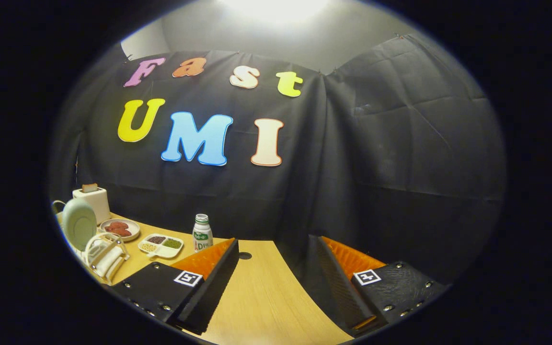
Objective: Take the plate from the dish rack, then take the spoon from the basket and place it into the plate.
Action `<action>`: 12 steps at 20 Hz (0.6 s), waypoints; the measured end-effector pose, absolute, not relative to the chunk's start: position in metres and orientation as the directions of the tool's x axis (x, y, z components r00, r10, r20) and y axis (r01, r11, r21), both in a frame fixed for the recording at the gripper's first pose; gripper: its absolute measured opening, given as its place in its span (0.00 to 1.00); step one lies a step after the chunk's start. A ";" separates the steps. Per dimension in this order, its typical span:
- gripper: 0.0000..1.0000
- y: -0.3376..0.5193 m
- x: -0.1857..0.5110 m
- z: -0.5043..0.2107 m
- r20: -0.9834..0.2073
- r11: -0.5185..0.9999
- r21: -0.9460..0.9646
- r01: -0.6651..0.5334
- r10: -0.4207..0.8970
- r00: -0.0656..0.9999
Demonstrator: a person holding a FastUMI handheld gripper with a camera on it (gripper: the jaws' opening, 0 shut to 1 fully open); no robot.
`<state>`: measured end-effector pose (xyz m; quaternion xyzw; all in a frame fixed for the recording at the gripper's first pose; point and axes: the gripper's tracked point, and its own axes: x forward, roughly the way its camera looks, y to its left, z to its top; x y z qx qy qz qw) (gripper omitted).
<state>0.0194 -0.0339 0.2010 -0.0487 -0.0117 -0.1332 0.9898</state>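
While gripper (273, 258) gapes, plate (78, 223) far left

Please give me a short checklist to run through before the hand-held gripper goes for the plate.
1. Fingers open and empty: ok. The hand-held gripper has spread fingers with bare table between them.
2. Plate located: ok. The pale green plate stands upright in the dish rack, off to the left of the fingers.
3. Gripper aimed at the plate: not ok. It points at the black wall.
4. Clutter near the plate: not ok. A dish of food, a divided tray and a bottle sit close by.
5. Spoon and basket located: cannot tell.
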 end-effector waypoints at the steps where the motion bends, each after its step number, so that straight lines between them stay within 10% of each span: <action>1: 0.99 -0.015 0.013 0.215 0.042 0.963 -0.079 0.257 -0.254 0.966; 12: 0.99 0.259 -0.013 0.246 -0.001 0.996 -0.008 -0.093 0.093 0.996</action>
